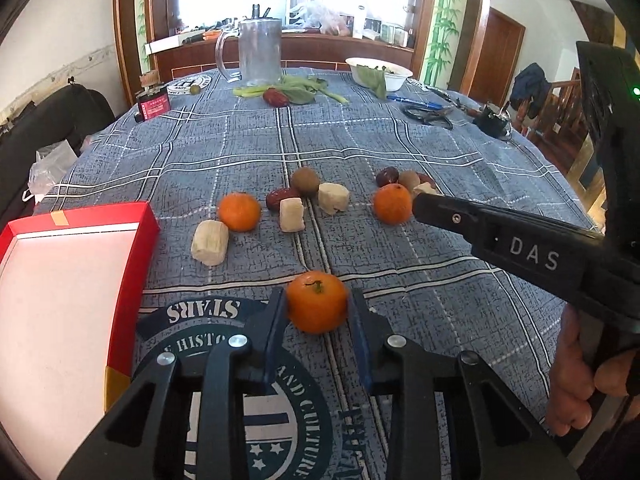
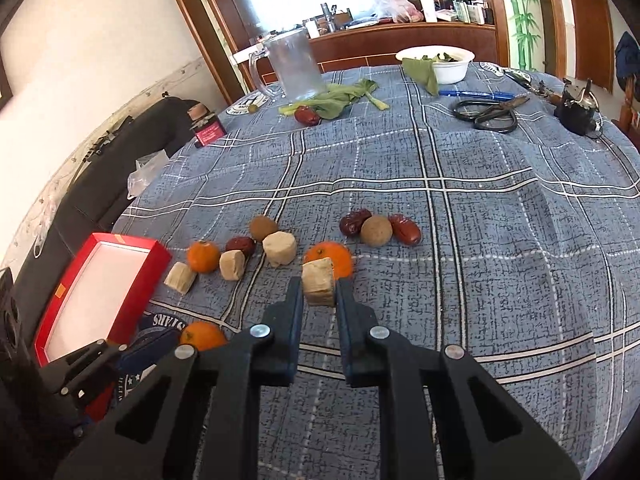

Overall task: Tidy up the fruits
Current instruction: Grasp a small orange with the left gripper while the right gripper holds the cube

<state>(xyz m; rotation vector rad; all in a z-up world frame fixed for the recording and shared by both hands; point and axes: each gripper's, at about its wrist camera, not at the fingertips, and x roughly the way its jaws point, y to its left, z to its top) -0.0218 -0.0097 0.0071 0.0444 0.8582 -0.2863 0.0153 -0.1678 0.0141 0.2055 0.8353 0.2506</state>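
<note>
My left gripper is shut on an orange mandarin just above the tablecloth, next to the red tray. My right gripper is shut on a pale cut chunk, in front of another mandarin. Loose on the cloth lie a third mandarin, more pale chunks, brown kiwis and red dates. Further right sit a kiwi and two dates. The right gripper's body reaches in from the right in the left wrist view.
The red tray with a white inside lies at the left table edge. At the far side stand a clear jug, greens with a date, a white bowl, scissors, a pen and a small red box.
</note>
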